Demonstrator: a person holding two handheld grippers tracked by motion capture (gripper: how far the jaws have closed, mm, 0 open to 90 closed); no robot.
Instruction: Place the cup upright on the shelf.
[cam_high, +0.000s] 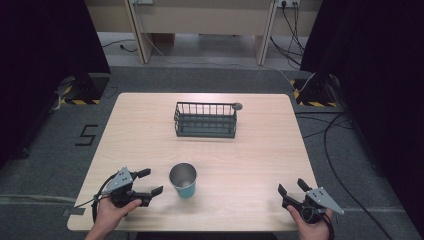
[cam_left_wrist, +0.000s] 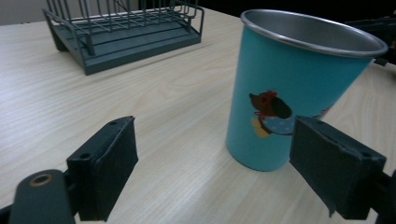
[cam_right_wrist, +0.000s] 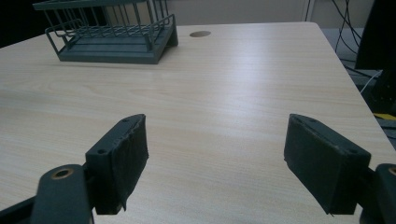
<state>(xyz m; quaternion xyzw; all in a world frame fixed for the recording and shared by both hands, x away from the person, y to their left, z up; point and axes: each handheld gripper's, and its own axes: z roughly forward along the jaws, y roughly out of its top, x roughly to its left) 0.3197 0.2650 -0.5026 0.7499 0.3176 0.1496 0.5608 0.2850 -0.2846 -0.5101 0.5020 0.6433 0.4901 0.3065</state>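
A teal metal cup (cam_high: 183, 180) with a cartoon print stands upright near the table's front, left of centre. In the left gripper view the cup (cam_left_wrist: 299, 88) rises just beyond the jaws, toward the right one. My left gripper (cam_high: 151, 182) is open a short way left of the cup, not touching it. My right gripper (cam_high: 293, 187) is open at the front right with nothing between its jaws. A dark wire rack (cam_high: 206, 120) stands empty toward the back middle of the table; it appears as the rack (cam_left_wrist: 126, 32) and the rack (cam_right_wrist: 112, 37) in the gripper views.
The wooden table (cam_high: 250, 150) has a round cable hole (cam_high: 237, 106) beside the rack's right end. Cables run over the grey floor (cam_high: 340, 150) to the right, and dark curtains hang on both sides.
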